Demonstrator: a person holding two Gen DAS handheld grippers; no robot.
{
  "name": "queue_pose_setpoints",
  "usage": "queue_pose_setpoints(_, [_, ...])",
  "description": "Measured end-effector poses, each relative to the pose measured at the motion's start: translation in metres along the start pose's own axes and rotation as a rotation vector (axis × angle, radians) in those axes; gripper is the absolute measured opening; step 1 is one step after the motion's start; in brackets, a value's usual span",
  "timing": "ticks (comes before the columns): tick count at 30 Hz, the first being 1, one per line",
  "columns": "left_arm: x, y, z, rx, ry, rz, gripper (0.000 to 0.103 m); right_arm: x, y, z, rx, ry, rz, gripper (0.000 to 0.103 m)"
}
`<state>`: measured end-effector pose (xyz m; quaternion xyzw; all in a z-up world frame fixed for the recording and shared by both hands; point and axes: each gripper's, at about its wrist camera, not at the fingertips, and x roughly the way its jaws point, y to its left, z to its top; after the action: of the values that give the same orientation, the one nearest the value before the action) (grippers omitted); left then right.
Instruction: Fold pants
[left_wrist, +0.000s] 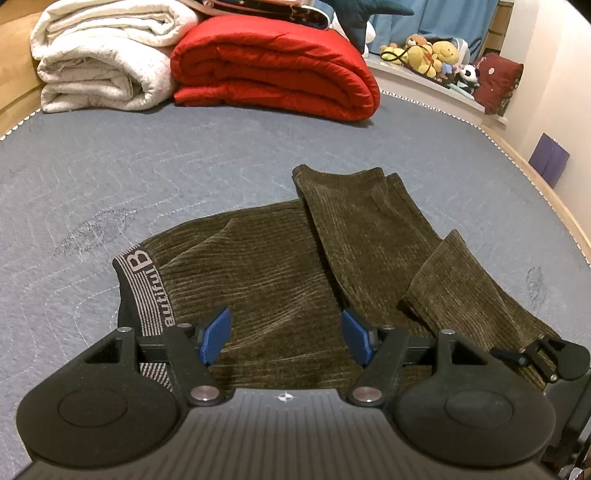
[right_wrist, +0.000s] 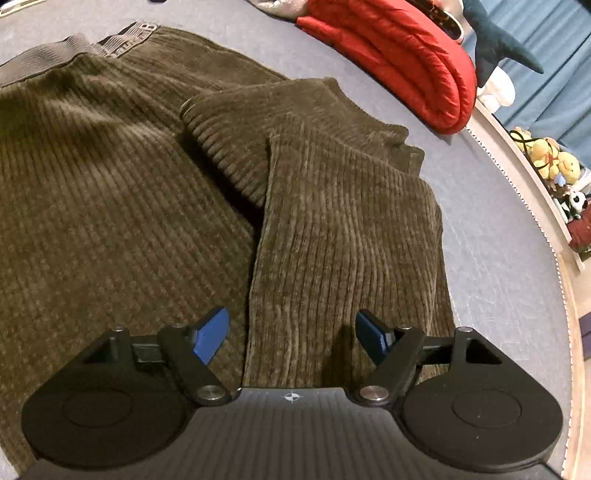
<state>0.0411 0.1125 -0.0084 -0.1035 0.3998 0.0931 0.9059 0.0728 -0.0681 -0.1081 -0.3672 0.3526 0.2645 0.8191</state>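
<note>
hovering in the left wrist view, the left gripper (left_wrist: 286, 338) is standing wide and holding nothing above the olive corduroy pants (left_wrist: 280, 266), which are lying across the lower centre of the grey mattress (left_wrist: 147, 166), waistband (left_wrist: 142, 291) at lower left. in the right wrist view, the right gripper (right_wrist: 291, 338) is also gaping empty over a doubled-back leg (right_wrist: 347, 229) at centre right; pinching both layers near the leg's edge is probably giving the cleanest fold.

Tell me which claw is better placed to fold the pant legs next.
Probably the right claw: it hangs open directly over the folded-back leg. The left claw is open over the seat near the waistband.
</note>
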Motion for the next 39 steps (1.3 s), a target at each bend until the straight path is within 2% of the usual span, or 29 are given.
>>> queue_pose_setpoints(5, [-0.002,0.001,0.001,-0.007,-0.001,-0.003,0.072,-0.005,-0.013,-0.001,0.059,0.001,0.029,0.014])
queue_pose_setpoints(6, [-0.003,0.001,0.001,-0.006,-0.003,-0.006,0.072,-0.009,-0.017,-0.002,0.068,-0.011,0.026,0.010])
queue_pose_setpoints(14, [-0.004,-0.003,-0.001,-0.002,-0.001,-0.008,0.072,-0.065,-0.060,-0.011,0.212,-0.142,0.025,0.007])
queue_pose_setpoints(17, [-0.005,-0.006,-0.002,0.000,-0.001,-0.013,0.072,-0.085,-0.092,-0.033,0.324,-0.182,-0.024,0.007])
queue_pose_setpoints(19, [-0.007,-0.007,-0.002,-0.001,-0.001,-0.022,0.072,-0.091,-0.126,-0.060,0.461,-0.177,-0.055,0.007])
queue_pose_setpoints(22, [-0.008,-0.009,-0.004,0.013,-0.005,-0.025,0.072,-0.093,-0.174,-0.115,0.692,-0.081,-0.147,0.006])
queue_pose_setpoints(24, [-0.005,-0.009,-0.006,0.014,0.004,-0.017,0.072,-0.098,-0.201,-0.156,0.875,0.020,-0.212,0.005])
queue_pose_setpoints(27, [-0.001,-0.012,-0.009,0.014,0.021,-0.011,0.072,-0.101,-0.217,-0.216,1.066,0.215,-0.318,0.003])
queue_pose_setpoints(29, [0.000,-0.015,-0.009,0.017,0.025,-0.015,0.072,-0.104,-0.217,-0.242,1.127,0.291,-0.377,0.004])
queue_pose_setpoints(30, [-0.001,-0.017,-0.009,0.019,0.024,-0.017,0.072,-0.108,-0.218,-0.252,1.147,0.302,-0.393,0.004])
queue_pose_setpoints(32, [-0.003,-0.021,-0.009,0.020,0.019,-0.022,0.072,-0.118,-0.222,-0.259,1.188,0.270,-0.423,0.005])
queue_pose_setpoints(34, [-0.004,-0.027,-0.009,0.027,0.016,-0.025,0.072,-0.132,-0.228,-0.260,1.238,0.210,-0.465,0.014])
queue_pose_setpoints(36, [-0.004,-0.032,-0.012,0.039,0.016,-0.024,0.072,-0.145,-0.236,-0.261,1.285,0.098,-0.486,0.038])
queue_pose_setpoints(37, [-0.004,-0.034,-0.013,0.043,0.019,-0.023,0.072,-0.149,-0.238,-0.263,1.283,0.058,-0.475,0.045])
queue_pose_setpoints(38, [-0.003,-0.035,-0.014,0.047,0.023,-0.021,0.072,-0.146,-0.241,-0.259,1.244,0.021,-0.435,0.057])
queue_pose_setpoints(39, [-0.002,-0.035,-0.015,0.049,0.026,-0.019,0.072,-0.141,-0.242,-0.257,1.194,0.008,-0.403,0.064])
